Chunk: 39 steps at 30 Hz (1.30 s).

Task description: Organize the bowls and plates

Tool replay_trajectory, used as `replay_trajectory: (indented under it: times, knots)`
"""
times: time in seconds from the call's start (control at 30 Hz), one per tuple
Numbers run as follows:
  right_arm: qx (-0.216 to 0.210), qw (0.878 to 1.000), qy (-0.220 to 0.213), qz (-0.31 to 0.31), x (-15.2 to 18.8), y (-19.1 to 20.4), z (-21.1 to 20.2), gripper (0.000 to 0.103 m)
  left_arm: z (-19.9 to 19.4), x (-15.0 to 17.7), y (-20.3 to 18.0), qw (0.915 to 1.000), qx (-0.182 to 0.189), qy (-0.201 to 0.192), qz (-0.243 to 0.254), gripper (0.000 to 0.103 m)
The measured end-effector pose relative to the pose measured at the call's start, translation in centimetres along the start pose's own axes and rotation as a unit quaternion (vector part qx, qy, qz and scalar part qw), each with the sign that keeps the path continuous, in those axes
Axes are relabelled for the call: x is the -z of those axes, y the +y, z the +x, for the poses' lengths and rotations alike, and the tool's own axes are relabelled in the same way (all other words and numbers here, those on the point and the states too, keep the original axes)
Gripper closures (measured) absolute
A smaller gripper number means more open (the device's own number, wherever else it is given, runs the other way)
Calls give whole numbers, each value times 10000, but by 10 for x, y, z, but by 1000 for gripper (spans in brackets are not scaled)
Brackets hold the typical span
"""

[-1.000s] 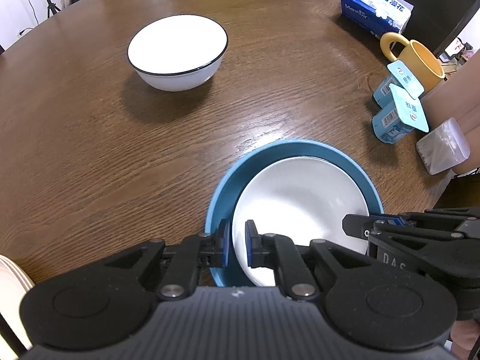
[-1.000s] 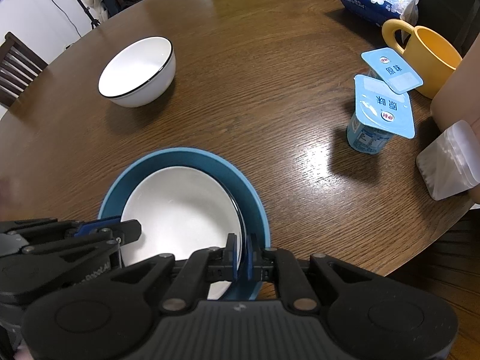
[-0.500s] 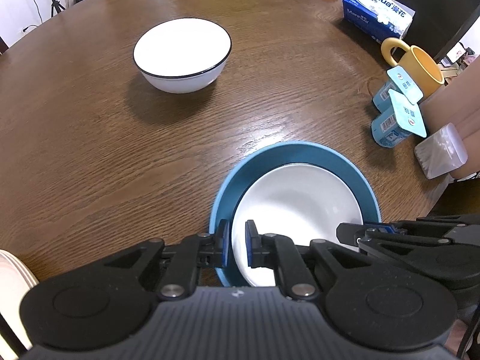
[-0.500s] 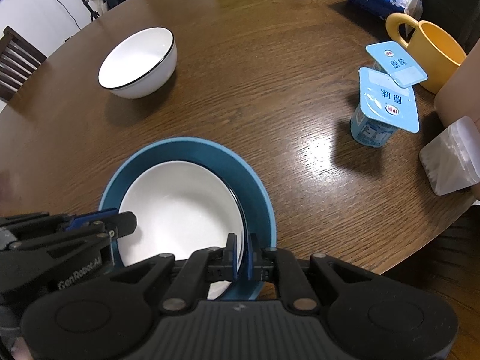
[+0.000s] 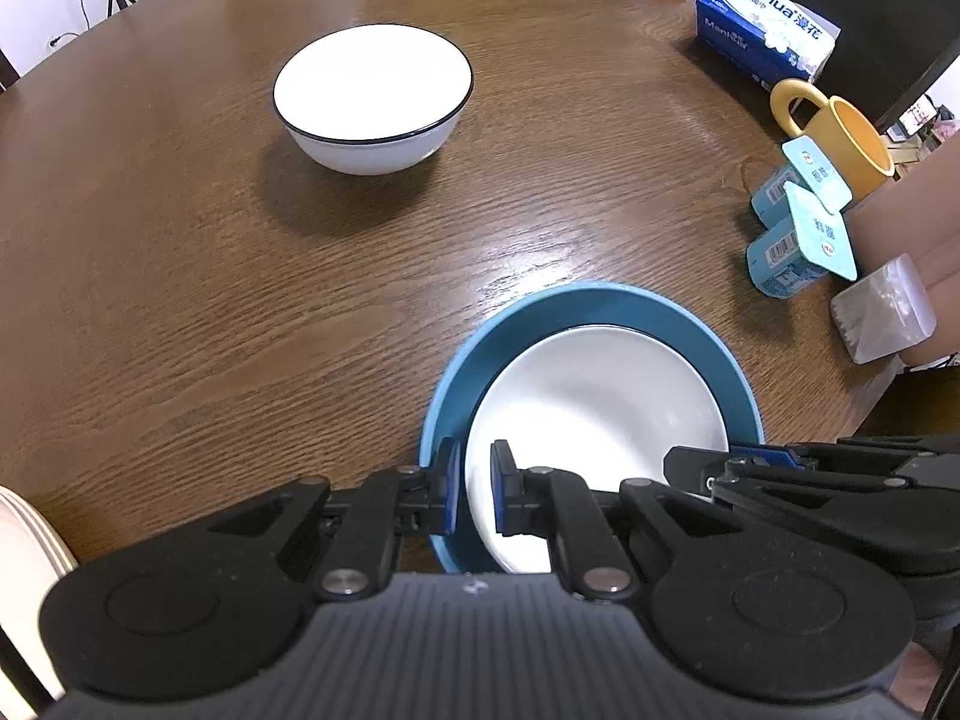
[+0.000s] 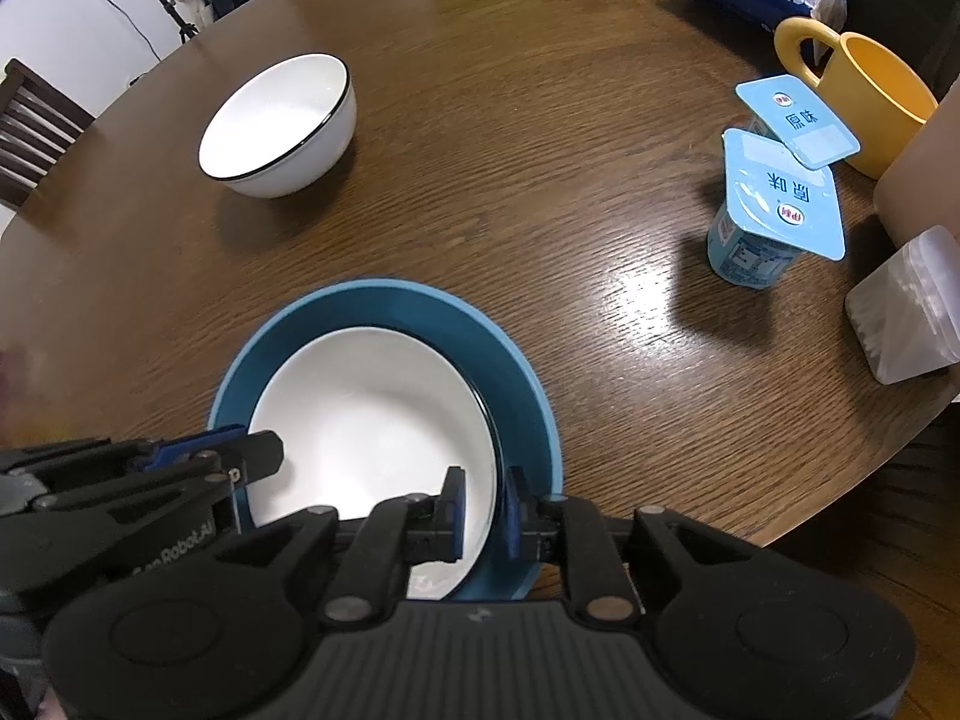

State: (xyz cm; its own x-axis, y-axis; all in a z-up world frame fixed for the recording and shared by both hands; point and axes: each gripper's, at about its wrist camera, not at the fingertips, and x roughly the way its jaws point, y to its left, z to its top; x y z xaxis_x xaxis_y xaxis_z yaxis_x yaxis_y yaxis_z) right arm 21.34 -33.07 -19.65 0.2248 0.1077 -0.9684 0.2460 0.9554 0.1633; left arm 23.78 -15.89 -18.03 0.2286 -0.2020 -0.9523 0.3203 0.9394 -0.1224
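Your left tongs (image 5: pixel 474 489) are clamped on the near-left rims of the blue plate (image 5: pixel 708 336) and the white dish (image 5: pixel 594 402) nested in it. Your right tongs (image 6: pixel 483 504) straddle the opposite rims, but their jaws are opening and the pads now stand off the rim on both sides. The stacked pair sits on the worktop (image 5: pixel 180 276) at its near edge. Judgement: the set-down step is ending and release is under way. Next, free the left tongs and lift both straight clear of the rims. The black-rimmed white bowl (image 5: pixel 372 96) stands well apart at the far side and appears to be the remaining item to gather.
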Motion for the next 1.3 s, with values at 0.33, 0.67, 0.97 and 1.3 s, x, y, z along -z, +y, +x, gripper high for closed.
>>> replay_trajectory:
  times: [0.33, 0.67, 0.97, 1.3]
  knots:
    - [-22, 10000, -66, -11, -3, -4, -8, 82, -9, -1, 3, 9999, 85, -62, -108, 92]
    - [-367, 9948, -900, -296, 14, -21, -59, 41, -72, 10, 14, 9934, 116, -1140, -59, 13]
    - [-405, 9716, -2154, -894, 41, -36, -94, 0, -110, 42, 20, 9748, 58, -2220, -211, 0]
    - [-684, 9630, -2370, -1085, 69, -43, -117, 0, -149, 85, 3, 9548, -355, -2937, -289, 0]
